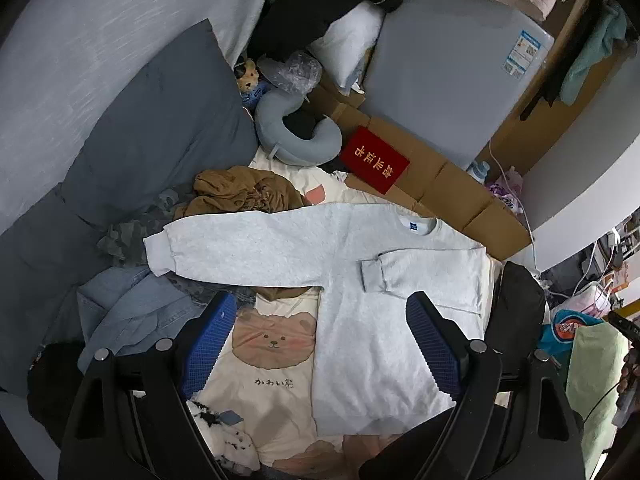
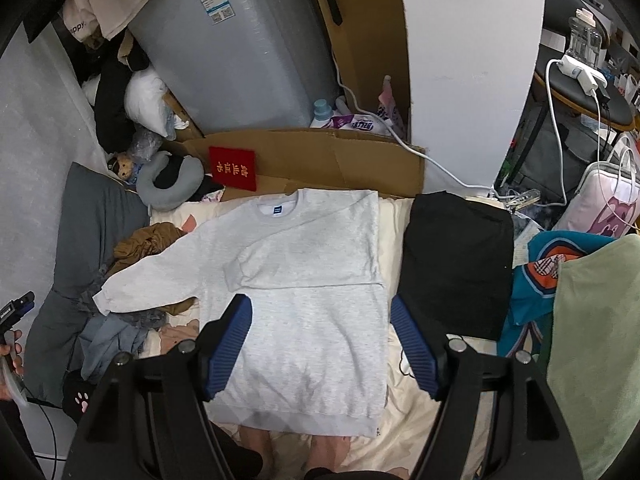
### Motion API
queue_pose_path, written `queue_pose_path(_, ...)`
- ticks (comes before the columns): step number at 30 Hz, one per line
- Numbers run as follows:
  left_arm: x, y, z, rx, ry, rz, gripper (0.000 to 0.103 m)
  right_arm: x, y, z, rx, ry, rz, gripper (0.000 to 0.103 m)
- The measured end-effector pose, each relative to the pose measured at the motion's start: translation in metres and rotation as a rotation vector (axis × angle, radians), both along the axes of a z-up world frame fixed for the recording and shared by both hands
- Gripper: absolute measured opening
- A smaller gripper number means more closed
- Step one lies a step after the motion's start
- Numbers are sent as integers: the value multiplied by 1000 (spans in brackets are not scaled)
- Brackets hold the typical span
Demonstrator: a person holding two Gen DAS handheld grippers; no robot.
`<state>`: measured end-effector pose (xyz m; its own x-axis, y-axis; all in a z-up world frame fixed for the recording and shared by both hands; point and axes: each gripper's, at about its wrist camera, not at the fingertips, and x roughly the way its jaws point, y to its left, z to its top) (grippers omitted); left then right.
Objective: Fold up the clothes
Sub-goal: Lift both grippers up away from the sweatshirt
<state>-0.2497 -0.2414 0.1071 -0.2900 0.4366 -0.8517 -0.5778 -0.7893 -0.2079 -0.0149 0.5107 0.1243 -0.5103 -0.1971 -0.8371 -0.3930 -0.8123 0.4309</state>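
Fingers [image 1: 228,320] wide apart above sweatshirt [image 1: 360,280]

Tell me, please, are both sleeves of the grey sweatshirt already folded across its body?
No: only one sleeve lies folded across the grey sweatshirt; the other sleeve stretches out sideways over the pile of clothes.

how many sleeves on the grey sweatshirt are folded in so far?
1. One sleeve is folded across the chest of the grey sweatshirt, cuff toward the middle. The other sleeve lies stretched out sideways over the brown garment, not yet folded.
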Motion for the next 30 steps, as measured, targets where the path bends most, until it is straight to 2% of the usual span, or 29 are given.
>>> queue_pose_path(8,-14,-20,-18,25,-23,-12,87,-8,-19,-21,-64,18,-23,70)
queue_pose_path(21,-48,-44,-57,59,-38,23,87,-46,-76,-50,-67,8,27,70)
queue_pose_path(30,-89,-78,-104,79,-44,131,87,-78,-109,-93,-111,6,32,70)
